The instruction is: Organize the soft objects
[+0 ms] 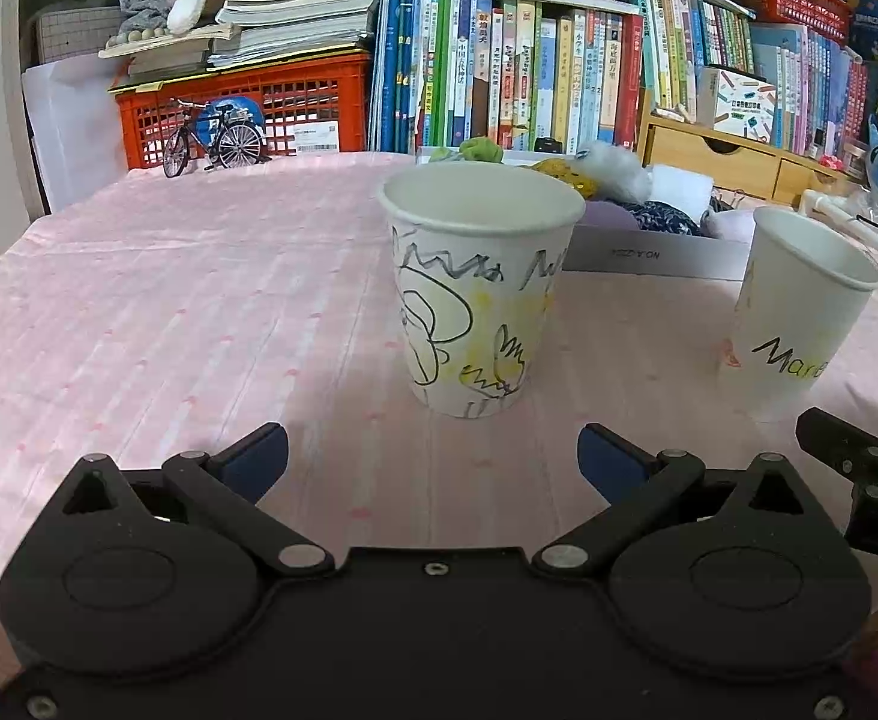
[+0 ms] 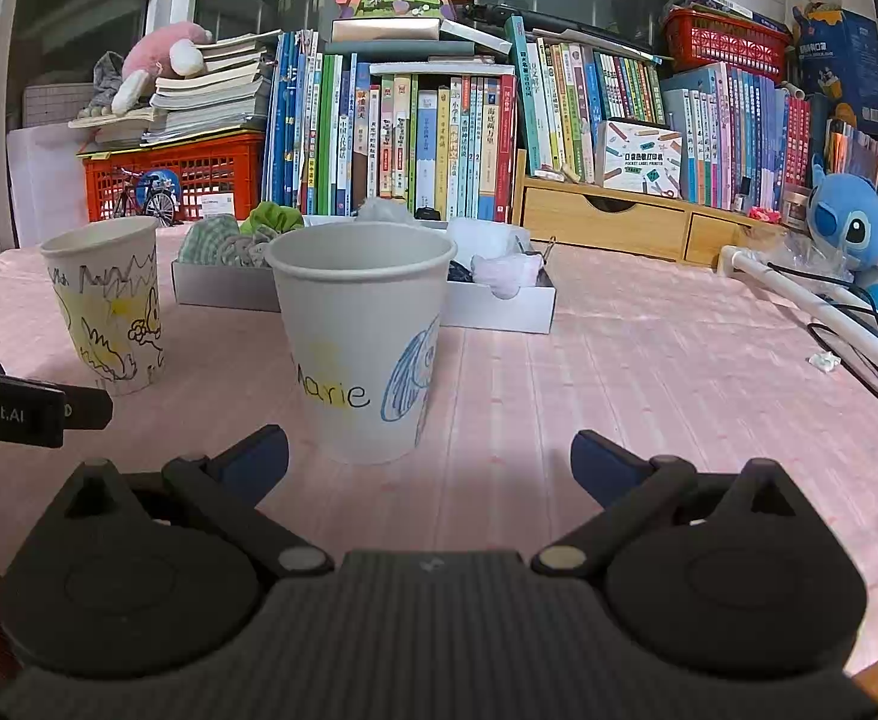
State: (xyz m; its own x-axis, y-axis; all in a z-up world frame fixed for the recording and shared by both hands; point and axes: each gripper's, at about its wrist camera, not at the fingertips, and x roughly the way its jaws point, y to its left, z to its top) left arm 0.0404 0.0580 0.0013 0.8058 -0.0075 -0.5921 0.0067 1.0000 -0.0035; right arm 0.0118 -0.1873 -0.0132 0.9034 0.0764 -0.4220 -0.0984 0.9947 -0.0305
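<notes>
Claws, left (image 1: 432, 456) and right (image 2: 429, 459), both spread, empty, low over pink desk (image 2: 649, 372). Ahead, two scribbled paper cups (image 1: 478, 288) (image 2: 360, 336) upright, blocking white box (image 2: 499, 309) of soft things.

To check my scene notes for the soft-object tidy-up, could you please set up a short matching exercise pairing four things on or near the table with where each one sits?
Things:
1. Cup marked "Marie"
2. Cup with yellow scribbles
3. White box of soft items
4. Blue plush toy

Places:
A. behind both cups, further back on the pink cloth
B. directly ahead of the right tongs
C. far right edge, beside the white pole
D. directly ahead of the left tongs

Pairs: 1-B, 2-D, 3-A, 4-C
</notes>
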